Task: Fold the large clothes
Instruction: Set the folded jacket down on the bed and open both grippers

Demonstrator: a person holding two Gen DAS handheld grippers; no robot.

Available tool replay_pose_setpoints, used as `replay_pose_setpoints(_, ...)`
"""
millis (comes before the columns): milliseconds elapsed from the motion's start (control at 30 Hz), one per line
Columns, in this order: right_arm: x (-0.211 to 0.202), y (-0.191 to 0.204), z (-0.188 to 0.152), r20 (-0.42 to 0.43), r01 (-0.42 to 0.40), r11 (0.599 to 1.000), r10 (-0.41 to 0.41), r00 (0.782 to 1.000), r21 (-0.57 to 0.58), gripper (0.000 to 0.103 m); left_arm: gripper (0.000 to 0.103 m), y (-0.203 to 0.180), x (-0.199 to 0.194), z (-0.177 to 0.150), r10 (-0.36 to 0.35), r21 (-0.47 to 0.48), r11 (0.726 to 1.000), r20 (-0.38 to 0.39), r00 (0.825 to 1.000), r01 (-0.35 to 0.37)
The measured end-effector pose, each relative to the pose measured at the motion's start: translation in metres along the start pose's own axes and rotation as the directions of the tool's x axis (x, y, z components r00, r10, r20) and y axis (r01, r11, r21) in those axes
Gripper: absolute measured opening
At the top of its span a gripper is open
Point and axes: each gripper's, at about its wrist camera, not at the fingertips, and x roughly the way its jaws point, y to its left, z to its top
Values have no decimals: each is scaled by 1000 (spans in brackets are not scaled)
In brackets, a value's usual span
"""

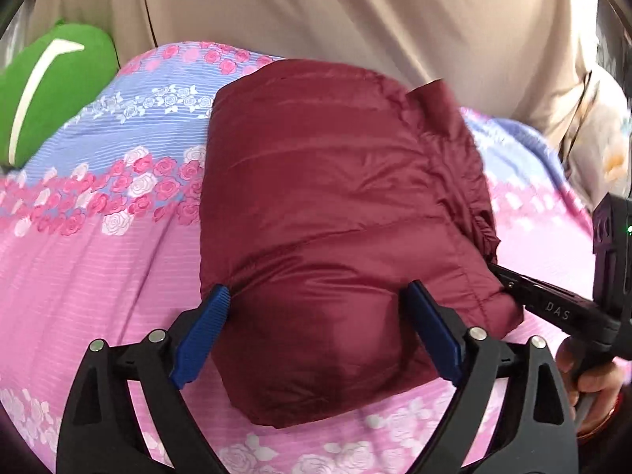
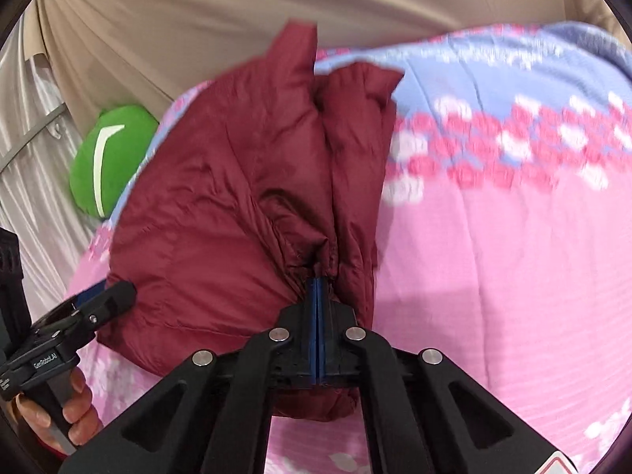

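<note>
On the bed: one maroon puffer jacket, folded into a thick bundle, lies on one pink and lilac rose-print bedspread; I count a single garment.
Jacket's place: about mid-bed as I see it, its far end reaching toward the bed's far edge, where a beige curtain hangs.
Other things: one green cushion with a white curved stripe, at the far left corner of the bed.
Grippers: two, one in each of the person's hands; I see fingers wrapped round each handle from the opposite camera.
Left gripper: its jaws are spread wide, one blue pad on either side of the jacket's near end; the fabric bulges between them. I cannot tell whether the pads touch it, and I see no squeeze.
Right gripper: its jaws are pressed together, pinching a gathered fold of the jacket's edge; the cloth puckers tightly just beyond the tips.
Right gripper, seen from the left camera: it meets the jacket's right-hand edge by the ruffled seam.
Left gripper, seen from the right camera: just beside the bundle's left corner.
</note>
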Motion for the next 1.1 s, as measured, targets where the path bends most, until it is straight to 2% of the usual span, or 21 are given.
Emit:
replay_pose_setpoints(200, 5, 4, -5, -18, 50, 998, -51, 999, -46, 0, 94, -4, 12, -7, 71, 9, 997, 8, 997, -71)
replay_pose_setpoints(267, -4, 7, 0, -25, 80, 996, -81, 996, -30, 0, 94, -3, 11, -7, 82, 5, 997, 8, 997, -82)
replay_pose_setpoints(300, -13, 9, 4, -1, 86, 996, -86, 996, -20, 0, 94, -3, 11, -8, 87, 2, 996, 9, 996, -87)
replay_pose_setpoints(367, -38, 20, 20, 86, 59, 998, -57, 995, -26, 0, 95, -2, 10, -8, 89, -10, 996, 9, 996, -89)
replay_pose_setpoints(467, -52, 48, 56, 135, 53, 992, -37, 990, -113, 2, 95, -1, 9, -9, 88, -13, 996, 11, 996, -88)
replay_pose_setpoints(533, -39, 67, 83, 116, 31, 984, -11, 993, -175, 2, 95, -1, 10, -9, 90, -17, 996, 10, 996, -90)
replay_pose_setpoints(633, 0, 77, 114, 64, 30, 982, -18, 998, -186, 2, 95, -1, 9, -9, 91, -20, 996, 9, 996, -91)
replay_pose_setpoints(767, 42, 57, 131, 12, 67, 990, -66, 998, -120, 0, 97, 1, 10, -9, 85, -26, 996, 6, 996, -85)
replay_pose_setpoints(900, 65, 14, 125, 7, 99, 995, -99, 995, -3, 0, 98, 2, 13, -9, 64, -27, 998, 2, 998, -64)
replay_pose_setpoints(1000, 77, -6, 111, -2, 102, 994, -102, 995, 44, 0, 98, 3, 17, -11, 14, -53, 998, -14, 1000, -14)
replay_pose_setpoints(1100, 85, -15, 101, 3, 89, 994, -89, 996, 67, 0, 98, 10, 25, -12, -53, -123, 991, -44, 998, 47)
